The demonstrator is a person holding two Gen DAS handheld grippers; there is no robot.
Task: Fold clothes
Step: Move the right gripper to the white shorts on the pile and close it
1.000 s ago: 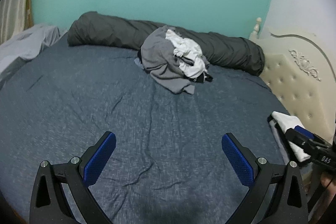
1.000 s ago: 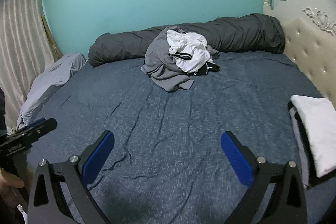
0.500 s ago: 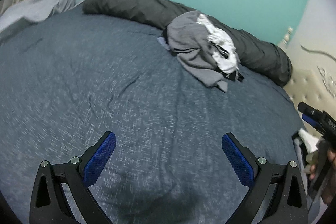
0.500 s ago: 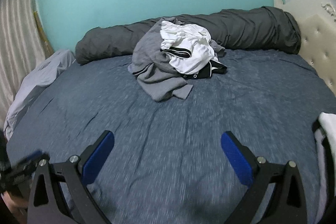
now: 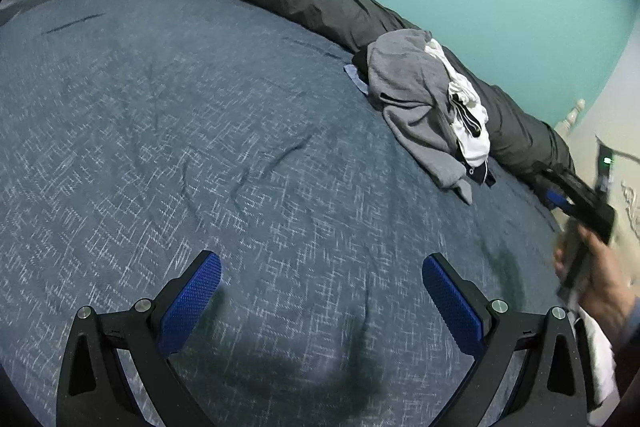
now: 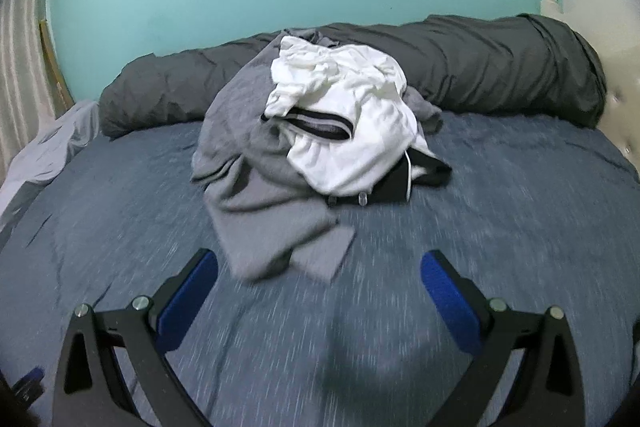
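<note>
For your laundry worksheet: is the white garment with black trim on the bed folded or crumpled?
Crumpled. The white garment with black trim lies bunched and wrinkled atop a rumpled grey garment, with no flat, squared edges.

A crumpled heap of clothes (image 6: 316, 155), grey under white and black, lies unfolded on the bed.

Left tool (image 5: 320, 291) spread wide above blue bedspread (image 5: 200, 147), clothes pile (image 5: 424, 107) well beyond
</note>
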